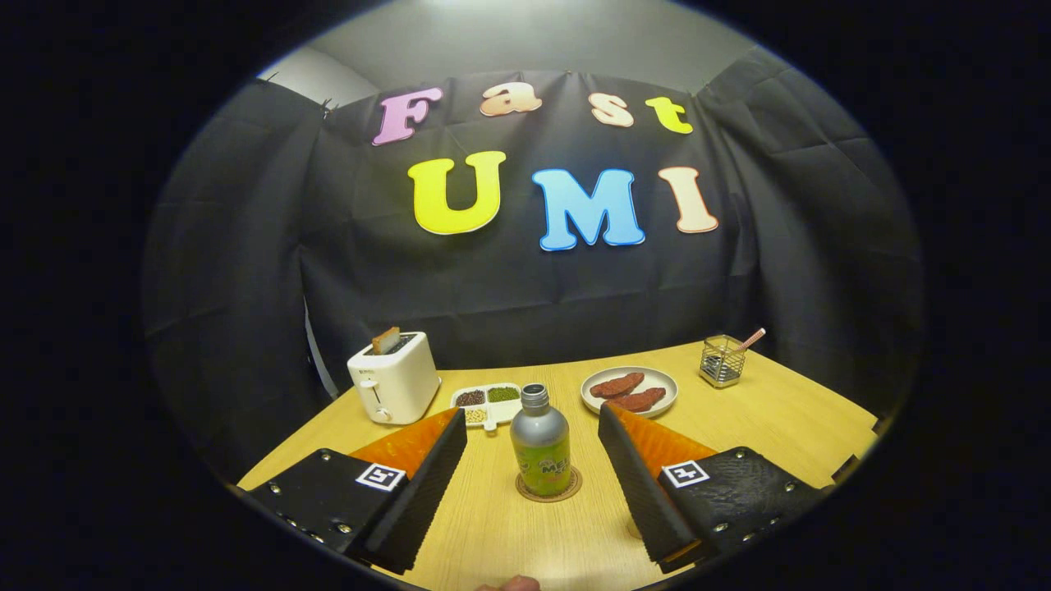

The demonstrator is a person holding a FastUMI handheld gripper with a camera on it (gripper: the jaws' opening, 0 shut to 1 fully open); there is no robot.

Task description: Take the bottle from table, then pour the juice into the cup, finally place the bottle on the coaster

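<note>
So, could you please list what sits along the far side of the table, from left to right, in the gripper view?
Toaster → divided snack tray → plate → small wire holder. Nearer, the bottle stands on the coaster, between the open gripper fingers.

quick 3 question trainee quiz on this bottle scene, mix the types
1. True or false: the bottle stands upright on the coaster.
2. What is the gripper doing? A) shut on the bottle B) open, fingers either side of the bottle, not touching C) shut on the toaster
3. Fill in: the plate of reddish pieces lies ____ the right finger.

Key: 1 true; 2 B; 3 beyond
</note>
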